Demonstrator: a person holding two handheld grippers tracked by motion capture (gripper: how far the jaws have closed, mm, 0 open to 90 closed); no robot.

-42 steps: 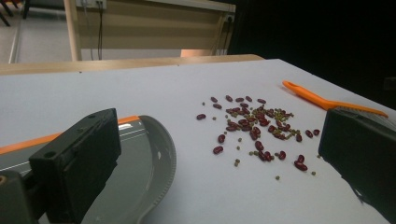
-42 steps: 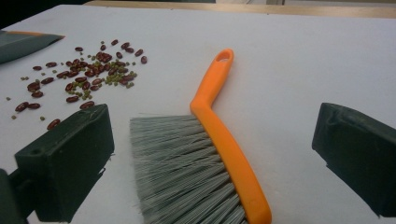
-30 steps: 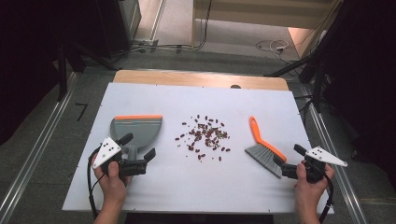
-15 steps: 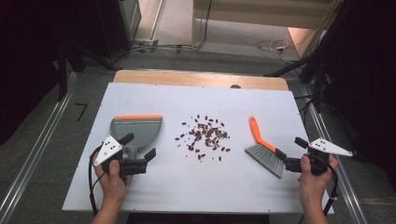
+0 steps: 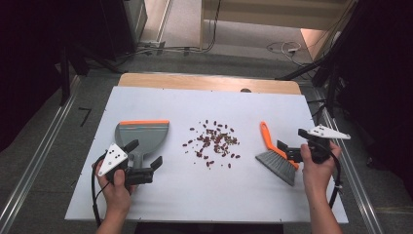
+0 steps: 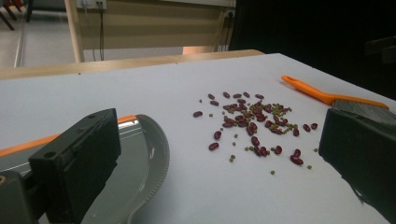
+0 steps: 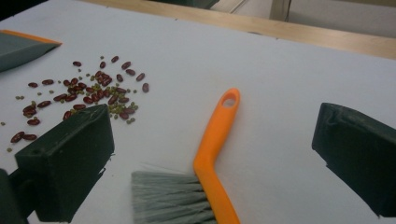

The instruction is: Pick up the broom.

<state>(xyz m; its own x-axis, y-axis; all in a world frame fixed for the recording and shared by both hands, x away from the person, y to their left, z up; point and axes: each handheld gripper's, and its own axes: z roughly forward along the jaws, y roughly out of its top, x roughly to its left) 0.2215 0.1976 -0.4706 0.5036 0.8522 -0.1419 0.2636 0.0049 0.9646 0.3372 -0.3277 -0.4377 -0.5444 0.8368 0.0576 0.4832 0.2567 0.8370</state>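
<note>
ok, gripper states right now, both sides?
Left gripper: open, holding nothing, beside the dustpan handle.
Right gripper: open, holding nothing, at the brush.

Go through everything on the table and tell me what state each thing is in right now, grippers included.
Dustpan: flat on the table, empty, not gripped.
Brush: lying flat, bristles toward the person, not gripped.
Beans: loose scatter between dustpan and brush, unswept.
Left hand-held gripper: open, at the dustpan's handle.
Right hand-held gripper: open, jaws either side of the brush handle.
</note>
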